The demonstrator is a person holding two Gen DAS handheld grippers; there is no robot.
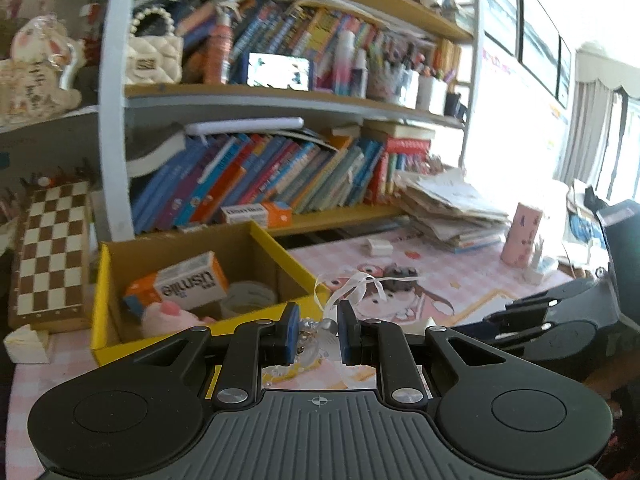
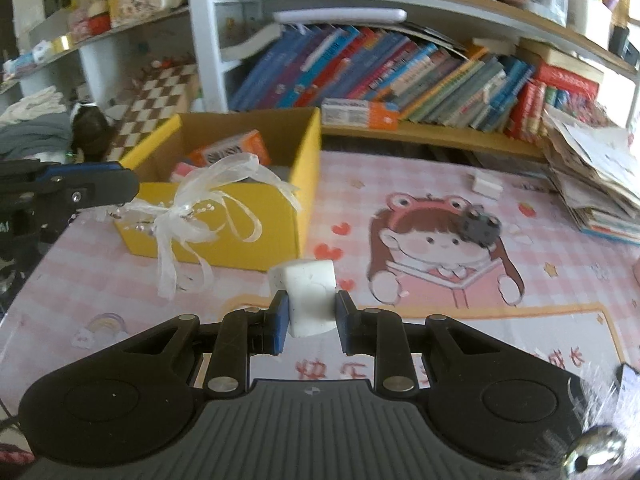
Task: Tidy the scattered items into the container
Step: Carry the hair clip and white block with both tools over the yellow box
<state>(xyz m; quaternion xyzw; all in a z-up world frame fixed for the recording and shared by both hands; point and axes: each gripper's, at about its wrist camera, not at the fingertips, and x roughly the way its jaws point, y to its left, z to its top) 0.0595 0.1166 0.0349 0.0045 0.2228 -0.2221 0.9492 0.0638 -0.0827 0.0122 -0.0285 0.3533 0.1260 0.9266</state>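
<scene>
white block [image 2: 311, 298] stands upright, clamped in right claw [image 2: 311, 322]; left claw [image 1: 319, 334] pinches ribboned trinket [image 2: 188, 210].

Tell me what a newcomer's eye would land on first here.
The yellow box at the back left of the pink cartoon mat stands out, already holding an orange-and-white carton. The left claw carries a white ribbon ornament beside it, while the right claw grips a white block.

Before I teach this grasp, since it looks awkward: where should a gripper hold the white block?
Hedged: grip the white block on its two flat side faces, coming in level from the near edge of the mat. The right gripper already straddles it there; its top looks rounded.
</scene>
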